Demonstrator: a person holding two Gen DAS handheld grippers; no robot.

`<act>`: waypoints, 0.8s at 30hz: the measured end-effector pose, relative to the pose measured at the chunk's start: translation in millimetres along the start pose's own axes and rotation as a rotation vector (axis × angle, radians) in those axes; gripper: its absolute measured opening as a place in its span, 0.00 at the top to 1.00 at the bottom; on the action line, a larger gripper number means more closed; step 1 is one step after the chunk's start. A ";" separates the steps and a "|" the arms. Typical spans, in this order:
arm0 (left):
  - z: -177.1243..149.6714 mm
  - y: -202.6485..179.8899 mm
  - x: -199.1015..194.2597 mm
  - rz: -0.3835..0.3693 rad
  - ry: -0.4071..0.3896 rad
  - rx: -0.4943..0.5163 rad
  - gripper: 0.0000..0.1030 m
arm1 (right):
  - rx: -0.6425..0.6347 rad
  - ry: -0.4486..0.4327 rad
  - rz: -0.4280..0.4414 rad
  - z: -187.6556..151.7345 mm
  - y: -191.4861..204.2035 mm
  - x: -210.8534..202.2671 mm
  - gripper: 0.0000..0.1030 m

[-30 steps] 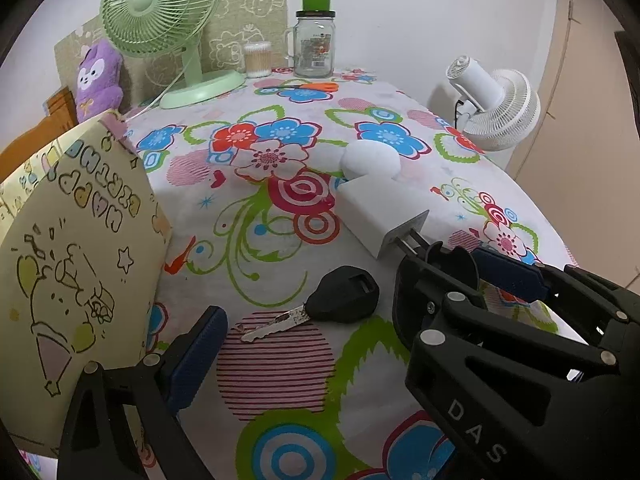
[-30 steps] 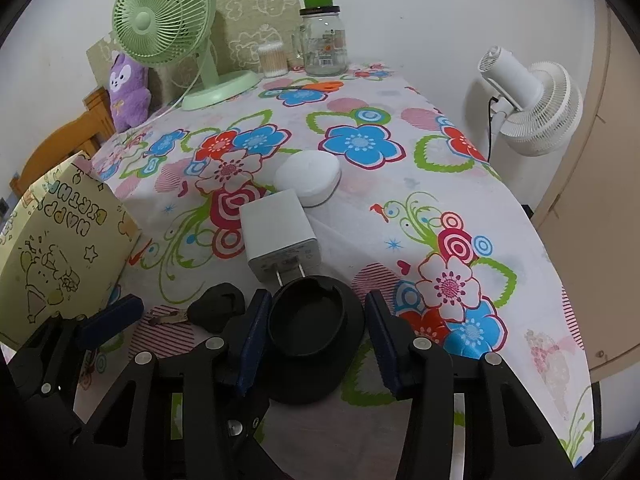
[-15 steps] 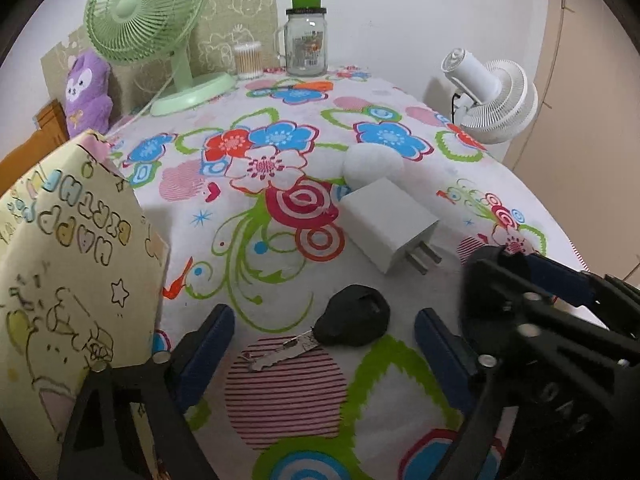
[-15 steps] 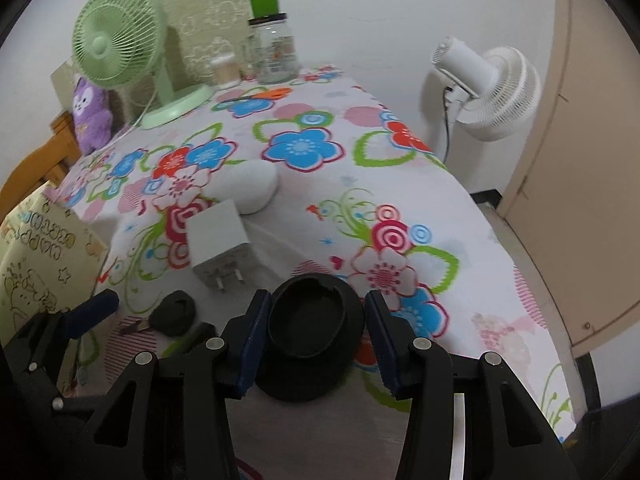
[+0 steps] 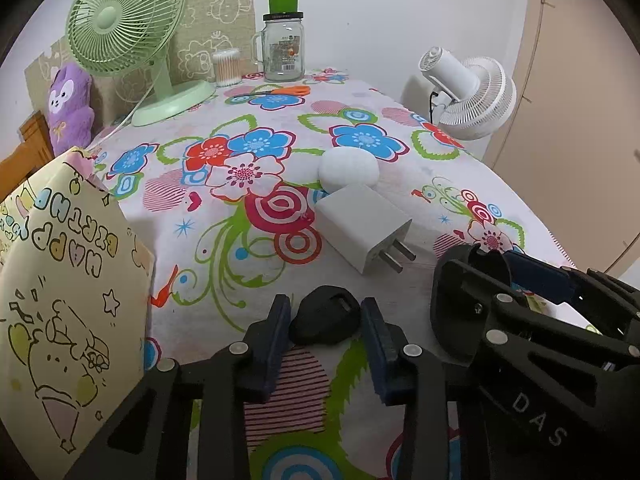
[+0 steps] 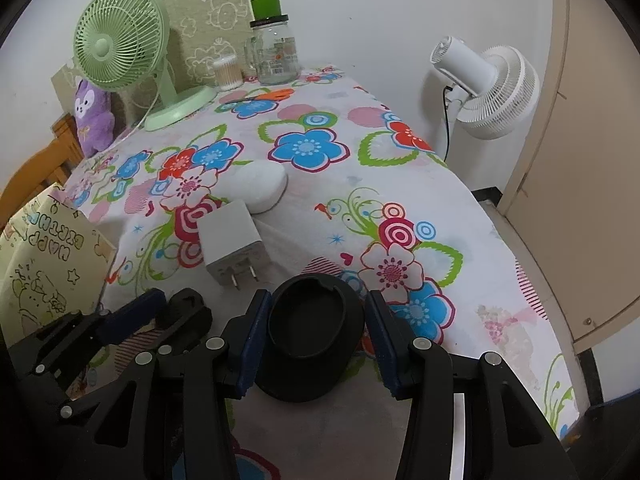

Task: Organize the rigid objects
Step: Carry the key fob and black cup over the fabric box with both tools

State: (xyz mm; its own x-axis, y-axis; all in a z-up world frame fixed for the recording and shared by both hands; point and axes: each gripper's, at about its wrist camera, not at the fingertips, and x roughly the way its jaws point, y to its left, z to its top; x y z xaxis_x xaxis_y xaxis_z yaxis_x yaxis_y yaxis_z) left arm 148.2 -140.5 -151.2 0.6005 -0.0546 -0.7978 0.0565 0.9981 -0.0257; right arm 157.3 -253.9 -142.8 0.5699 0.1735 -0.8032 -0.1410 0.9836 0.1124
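Left tool (image 5: pixel 325 320): its two blue pads are squeezing the black head of the key (image 5: pixel 325 315). The key is sitting low on the counter (image 5: pixel 224 208), near the front edge. Its metal blade is hiding behind the tool.
Right tool (image 6: pixel 316 324): it is holding tight on a black round holder (image 6: pixel 308 328) that looks like a shallow cup. The pads are pressing on both sides of it. The holder is sitting at the front of the counter, just to the right of the key.
White plug (image 5: pixel 364 226): it is lying flat on the counter, just behind the two tools. Its two metal prongs are pointing toward the black holder.
White round case (image 5: pixel 348 168): it is sitting right behind the plug, touching it or nearly so.
Gift bag (image 5: pixel 68 300): a yellow paper bag with drawings is standing at the left edge, near the left tool.
Far end of the counter: a green fan (image 5: pixel 128 32), a purple plush toy (image 5: pixel 72 104), a tub of cotton swabs (image 5: pixel 227 66), a glass jar with a green top (image 5: pixel 283 46) and orange scissors (image 5: pixel 280 91) are sitting there, well apart from the tools.
Beside the counter: a white fan (image 5: pixel 468 88) is standing on the right.
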 end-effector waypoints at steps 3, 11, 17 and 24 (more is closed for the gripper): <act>-0.8 0.7 -1.2 0.005 0.005 0.004 0.65 | 0.005 0.003 0.000 -1.4 1.4 -1.6 0.50; -3.3 2.3 -13.6 0.013 -0.003 0.004 0.65 | 0.008 -0.006 0.000 -4.0 5.3 -12.5 0.50; -4.0 1.1 -25.6 0.011 -0.013 0.006 0.65 | 0.016 -0.022 -0.005 -5.9 6.4 -25.6 0.50; -2.1 -3.1 -44.1 0.002 -0.030 0.002 0.65 | 0.025 -0.050 -0.011 -5.8 5.9 -46.3 0.50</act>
State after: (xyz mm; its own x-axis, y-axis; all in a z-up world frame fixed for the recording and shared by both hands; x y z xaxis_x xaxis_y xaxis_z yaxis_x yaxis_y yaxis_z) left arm 119.9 -141.1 -117.3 0.6240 -0.0535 -0.7796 0.0571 0.9981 -0.0227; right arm 125.4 -256.4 -108.3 0.6108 0.1646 -0.7745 -0.1150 0.9862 0.1189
